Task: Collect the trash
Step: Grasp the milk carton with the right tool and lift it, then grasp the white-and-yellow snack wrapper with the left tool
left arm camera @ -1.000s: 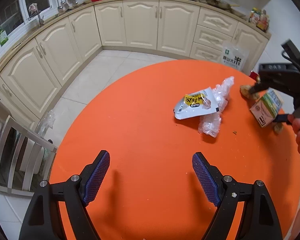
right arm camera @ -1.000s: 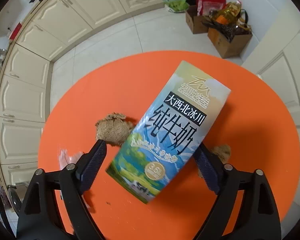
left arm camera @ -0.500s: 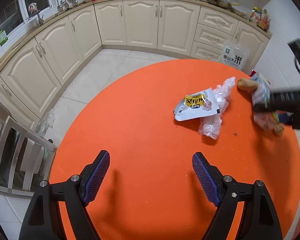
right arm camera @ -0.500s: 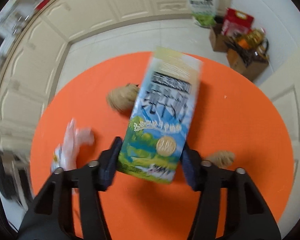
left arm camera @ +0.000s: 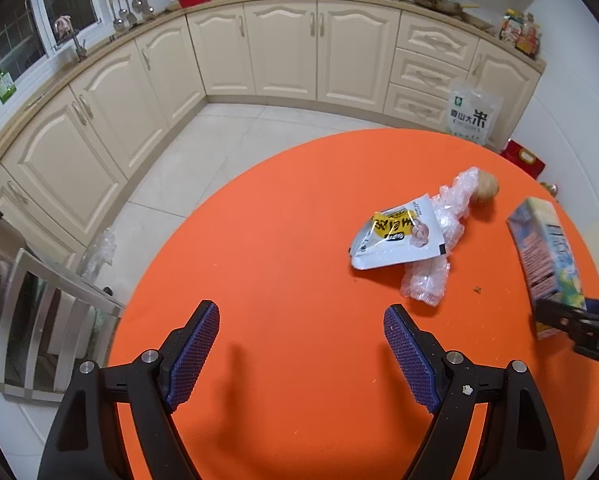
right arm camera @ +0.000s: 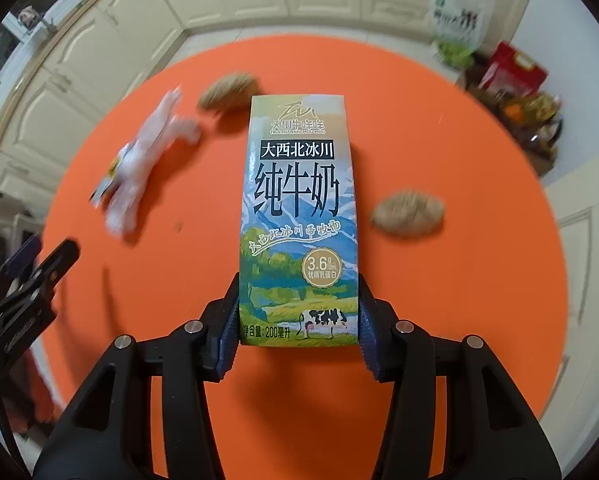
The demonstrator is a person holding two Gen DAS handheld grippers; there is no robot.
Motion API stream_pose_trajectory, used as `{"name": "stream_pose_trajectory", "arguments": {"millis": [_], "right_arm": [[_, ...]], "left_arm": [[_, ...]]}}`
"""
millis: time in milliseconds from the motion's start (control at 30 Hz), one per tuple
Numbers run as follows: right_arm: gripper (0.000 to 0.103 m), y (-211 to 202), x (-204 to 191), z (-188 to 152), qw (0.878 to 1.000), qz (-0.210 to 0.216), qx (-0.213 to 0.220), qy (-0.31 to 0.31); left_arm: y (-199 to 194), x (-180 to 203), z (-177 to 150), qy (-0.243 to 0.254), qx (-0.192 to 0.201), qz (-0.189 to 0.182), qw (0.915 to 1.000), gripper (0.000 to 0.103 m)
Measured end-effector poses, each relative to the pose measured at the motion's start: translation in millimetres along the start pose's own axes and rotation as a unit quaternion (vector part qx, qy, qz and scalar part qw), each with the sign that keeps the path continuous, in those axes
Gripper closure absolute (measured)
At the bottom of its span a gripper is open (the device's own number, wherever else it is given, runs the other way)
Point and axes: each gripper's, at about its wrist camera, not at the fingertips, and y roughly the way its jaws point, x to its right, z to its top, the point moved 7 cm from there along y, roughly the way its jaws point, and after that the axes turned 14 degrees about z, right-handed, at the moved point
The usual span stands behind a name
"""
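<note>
My right gripper [right arm camera: 297, 320] is shut on a blue-green milk carton [right arm camera: 297, 216], held above the round orange table [right arm camera: 459, 300]. The carton [left arm camera: 547, 256] also shows at the right edge of the left wrist view, with the right gripper [left arm camera: 571, 320] clamped on its near end. My left gripper [left arm camera: 301, 336] is open and empty over the table's near part. A white snack wrapper [left arm camera: 395, 240] lies on crumpled clear plastic [left arm camera: 435, 256] ahead and to the right. A brown crumpled lump [left arm camera: 486, 192] lies behind them. In the right wrist view two brown lumps [right arm camera: 227, 90] [right arm camera: 407, 212] flank the carton.
Cream kitchen cabinets [left arm camera: 283, 52] line the far wall past a tiled floor [left arm camera: 203, 152]. A rice bag [left arm camera: 469, 116] and a red box [left arm camera: 523, 158] stand on the floor beyond the table. A metal chair [left arm camera: 31, 312] stands at the left.
My right gripper closed on the milk carton, lifted it, and swung round toward the near right side of the table. My left gripper stayed still and open.
</note>
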Motion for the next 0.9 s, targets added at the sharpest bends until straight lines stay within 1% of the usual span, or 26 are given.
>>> {"name": "stream_pose_trajectory", "arguments": {"millis": [33,67,100,167,267,367,433,533,600,667,700,733,767,800,833,867,900], "right_arm": [[0.044,4.0,-2.4,3.8,1.0,-0.001,-0.002,-0.005],[0.042,5.6,-6.8,7.9,1.0,-0.001,0.004,-0.011],[0.044,6.7,-10.0,10.5,1.0,-0.007,0.009,-0.017],[0.042,10.1,-13.8,16.1,0.999,-0.019,0.016,-0.033],[0.055,9.0,-15.5,15.7,0.997,-0.039,0.026,-0.057],[0.055,7.9,-21.7,9.0,0.997,-0.026,0.027,-0.067],[0.055,8.4,-18.3,10.5,0.997,-0.021,0.029,-0.07],[0.054,9.1,-19.4,8.7,0.996,-0.025,0.031,-0.079],[0.053,10.8,-16.8,9.7,0.995,-0.029,0.032,-0.085],[0.053,10.4,-18.3,7.4,0.995,-0.03,0.035,-0.089],[0.053,10.2,-18.8,5.5,0.995,-0.028,0.035,-0.089],[0.053,10.4,-18.6,5.3,0.995,-0.027,0.035,-0.089],[0.053,10.2,-18.3,5.5,0.995,-0.025,0.036,-0.089],[0.053,10.0,-18.5,5.2,0.995,-0.023,0.036,-0.088],[0.053,9.7,-18.1,5.9,0.995,-0.022,0.036,-0.088],[0.053,9.6,-18.0,6.1,0.995,-0.022,0.036,-0.089],[0.053,9.7,-17.7,6.4,0.995,-0.023,0.036,-0.089]], "left_arm": [[2.1,1.1,2.3,0.002,-0.001,-0.001,1.0,0.022],[4.7,3.9,5.1,0.006,0.0,0.001,1.0,0.022],[7.0,6.1,8.5,0.009,0.002,0.001,1.0,0.022],[12.7,9.2,17.1,0.01,0.009,0.0,0.9999,0.022],[23.4,16.4,29.3,0.012,0.02,-0.01,0.9997,0.023],[30.1,24.6,39.6,0.023,0.041,-0.031,0.9984,0.024],[35.7,31.5,44.1,0.036,0.052,-0.046,0.997,0.023],[45.4,41.7,48.4,0.063,0.057,-0.062,0.9945,0.022],[48.7,44.8,52.6,0.069,0.074,-0.078,0.9919,0.022],[54.3,45.2,54.0,0.067,0.07,-0.095,0.9907,0.022],[56.8,45.7,53.8,0.066,0.066,-0.113,0.9892,0.025],[60.2,48.4,53.2,0.065,0.057,-0.14,0.9864,0.029],[61.7,48.3,51.4,0.063,0.048,-0.156,0.9846,0.036],[61.2,47.3,51.3,0.062,0.049,-0.166,0.9829,0.051],[60.1,47.9,49.9,0.068,0.049,-0.18,0.98,0.076],[60.5,50.8,47.6,0.08,0.042,-0.19,0.9775,0.076],[60.6,50.8,45.9,0.083,0.048,-0.187,0.9776,0.078]]}}
